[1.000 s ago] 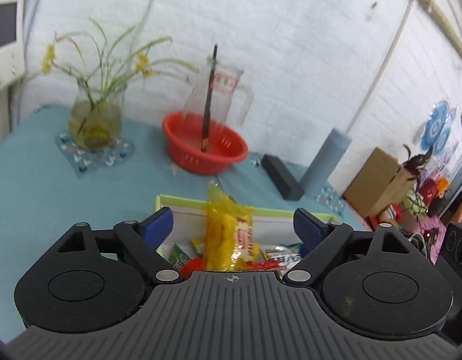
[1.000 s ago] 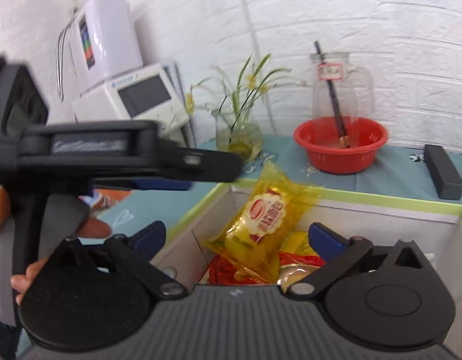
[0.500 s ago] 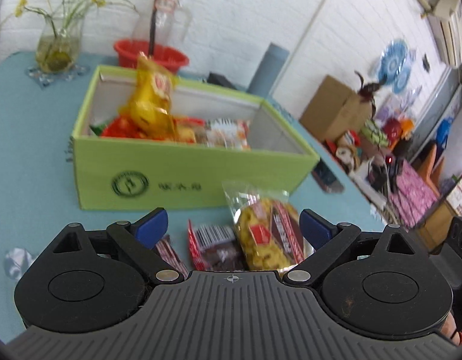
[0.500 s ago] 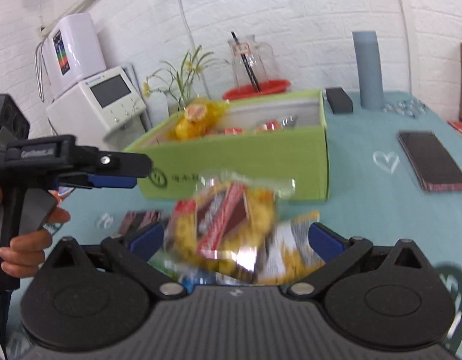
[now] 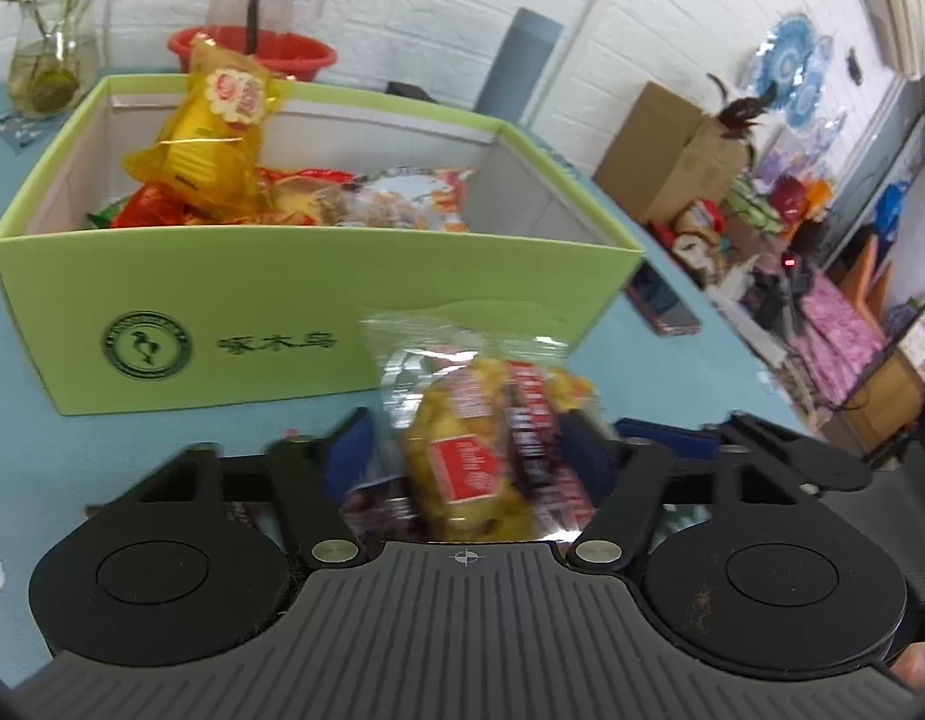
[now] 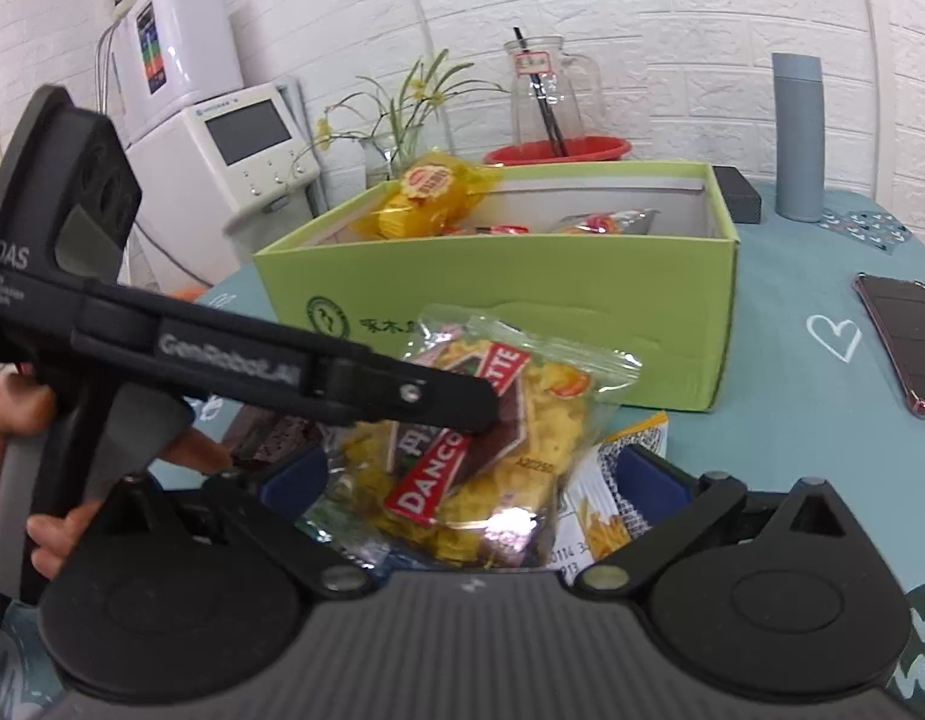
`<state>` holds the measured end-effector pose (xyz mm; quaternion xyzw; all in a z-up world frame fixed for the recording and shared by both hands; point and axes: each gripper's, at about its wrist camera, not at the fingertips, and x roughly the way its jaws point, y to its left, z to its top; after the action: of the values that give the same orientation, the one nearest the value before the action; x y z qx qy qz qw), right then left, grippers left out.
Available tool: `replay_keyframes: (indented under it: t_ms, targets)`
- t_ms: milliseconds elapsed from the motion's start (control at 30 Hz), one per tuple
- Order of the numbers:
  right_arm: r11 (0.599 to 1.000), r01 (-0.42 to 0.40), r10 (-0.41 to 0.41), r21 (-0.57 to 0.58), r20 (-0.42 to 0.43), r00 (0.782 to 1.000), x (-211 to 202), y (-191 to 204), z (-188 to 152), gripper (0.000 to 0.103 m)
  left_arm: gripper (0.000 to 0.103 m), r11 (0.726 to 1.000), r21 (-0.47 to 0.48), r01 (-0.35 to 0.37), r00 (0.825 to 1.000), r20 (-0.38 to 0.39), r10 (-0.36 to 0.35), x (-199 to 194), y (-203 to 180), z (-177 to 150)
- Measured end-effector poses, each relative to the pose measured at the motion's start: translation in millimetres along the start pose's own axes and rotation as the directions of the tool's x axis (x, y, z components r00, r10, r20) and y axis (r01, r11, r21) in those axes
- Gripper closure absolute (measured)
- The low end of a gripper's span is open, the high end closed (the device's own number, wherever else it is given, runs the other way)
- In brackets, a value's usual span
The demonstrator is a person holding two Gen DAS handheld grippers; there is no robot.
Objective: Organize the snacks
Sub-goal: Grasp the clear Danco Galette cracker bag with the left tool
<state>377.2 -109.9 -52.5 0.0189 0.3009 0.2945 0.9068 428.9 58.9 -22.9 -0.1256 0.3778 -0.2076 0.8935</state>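
The left tongs (image 5: 468, 450) have just been closing around the clear bag of yellow crisps (image 5: 480, 450), and their blue pads (image 5: 350, 450) now sit against its sides; in the right wrist view the same tongs cross the bag's middle, so I read it as gripped, though blur hides the exact contact. The right tongs (image 6: 468, 474) stand open, pads well apart, with the bag between them but not pressed. The bag stands up from the blue surface (image 6: 792, 372), long axis running from the tongs toward the green box (image 5: 318, 306), sealed top pointing at the box's near wall. Other packets (image 6: 606, 498) lie flat beneath it. The box is just beyond the bag, already holding a yellow packet (image 5: 216, 138) and more snacks. The left hand is plainly the one to carry: the coming move, I judge, is up and forward over the near wall.
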Motion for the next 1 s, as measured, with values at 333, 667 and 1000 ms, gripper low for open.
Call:
replay_keyframes:
  t_ms: [333, 667, 1000]
  targets:
    - [0.998, -0.055, 0.055, -0.021, 0.003, 0.998, -19.9, 42.3, -0.9, 0.001, 0.061, 0.998, -0.058, -0.039, 0.999, 0.008, 0.040, -39.4, -6.1, -22.9]
    - [0.988, -0.151, 0.150, -0.042, -0.029, 0.988, -60.7, 117.8, -57.9, 0.001, 0.056, 0.978, -0.177, -0.114, 0.993, 0.003, 0.116, -116.8, -1.7, -101.0]
    - [0.999, -0.045, 0.045, -0.005, -0.074, 0.996, -72.7, 123.2, -102.0, 0.000, 0.024, 0.950, -0.290, -0.118, 0.988, 0.065, 0.143, -145.8, 31.0, -131.5]
